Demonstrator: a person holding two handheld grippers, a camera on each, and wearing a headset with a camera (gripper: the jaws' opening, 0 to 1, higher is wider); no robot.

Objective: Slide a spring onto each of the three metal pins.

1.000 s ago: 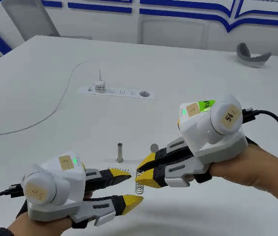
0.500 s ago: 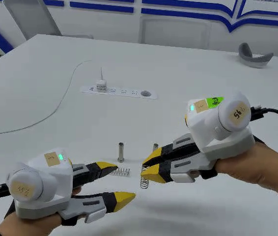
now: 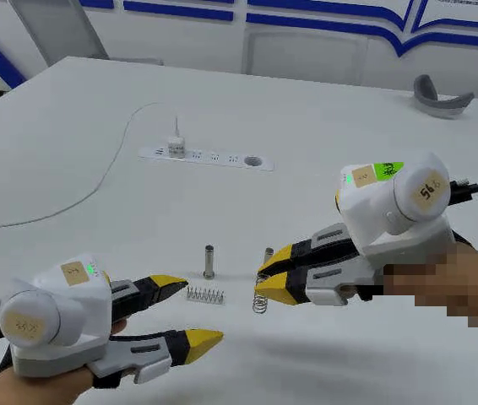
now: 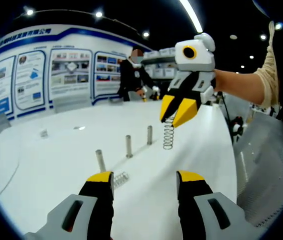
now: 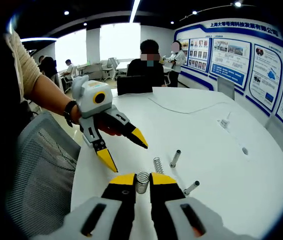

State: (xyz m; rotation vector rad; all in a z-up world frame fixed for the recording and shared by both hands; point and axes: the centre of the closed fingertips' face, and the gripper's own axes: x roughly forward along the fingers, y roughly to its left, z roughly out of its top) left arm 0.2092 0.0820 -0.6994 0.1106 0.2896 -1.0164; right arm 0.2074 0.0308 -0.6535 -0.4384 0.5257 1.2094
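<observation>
The right gripper (image 3: pixel 266 281) has its fingers narrowed on the top coils of the held spring (image 3: pixel 260 302), which hangs down from the fingertips toward the table (image 3: pixel 332 152). I cannot tell whether its lower end touches the tabletop. In the right gripper view the same spring sits end-on, pinched between the two yellow fingertips.

The left gripper (image 3: pixel 188 310) has its fingers spread wide with nothing between them. The loose spring (image 3: pixel 205 294) lies flat on the table just ahead of these fingers, close to the tip of the upper one in the head view. In the left gripper view it lies just beside the left-hand fingertip.

The left gripper view shows three upright metal pins in a row running away from the open fingers. The nearest pin (image 4: pixel 100 160) stands just beyond the loose spring, the middle pin (image 4: pixel 128 146) is past it, and the farthest pin (image 4: pixel 149 135) is just beside the hanging spring, apart from it. The right fingers hover above and beside that farthest pin, and no pin wears a spring.

Well beyond both pairs of fingers, a white power strip (image 3: pixel 201 157) lies on the table with a thin cable (image 3: pixel 112 173) curving off to the left.
</observation>
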